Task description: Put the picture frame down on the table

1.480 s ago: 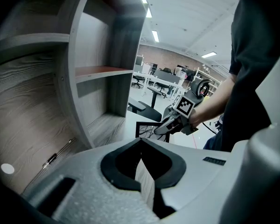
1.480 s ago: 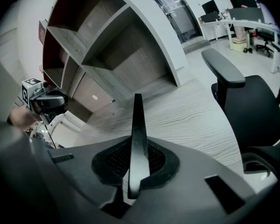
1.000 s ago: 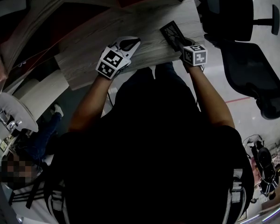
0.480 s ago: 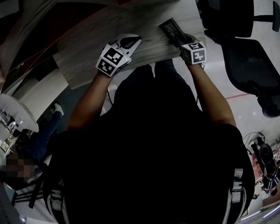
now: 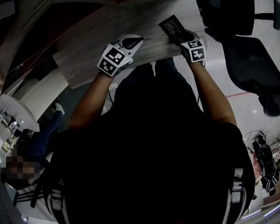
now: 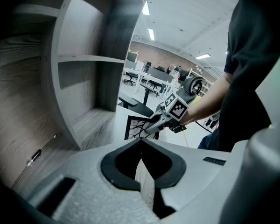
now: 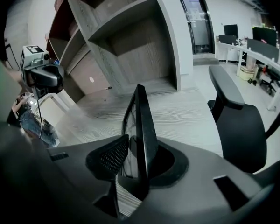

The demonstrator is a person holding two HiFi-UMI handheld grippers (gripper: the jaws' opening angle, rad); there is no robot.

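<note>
Jaws of our right tool [image 7: 133, 148] have just been opening, loose around the black-rimmed rectangular picture frame [image 7: 141, 120] upright at the right front corner of the grey wood-grain counter [image 7: 186, 115]; our left tool [image 6: 141, 146], closed empty, hangs above that counter.

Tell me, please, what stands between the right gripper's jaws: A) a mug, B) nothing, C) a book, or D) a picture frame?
D: in the right gripper view, the dark picture frame stands edge-on between the jaws of the right gripper, which have just been opening.
</note>
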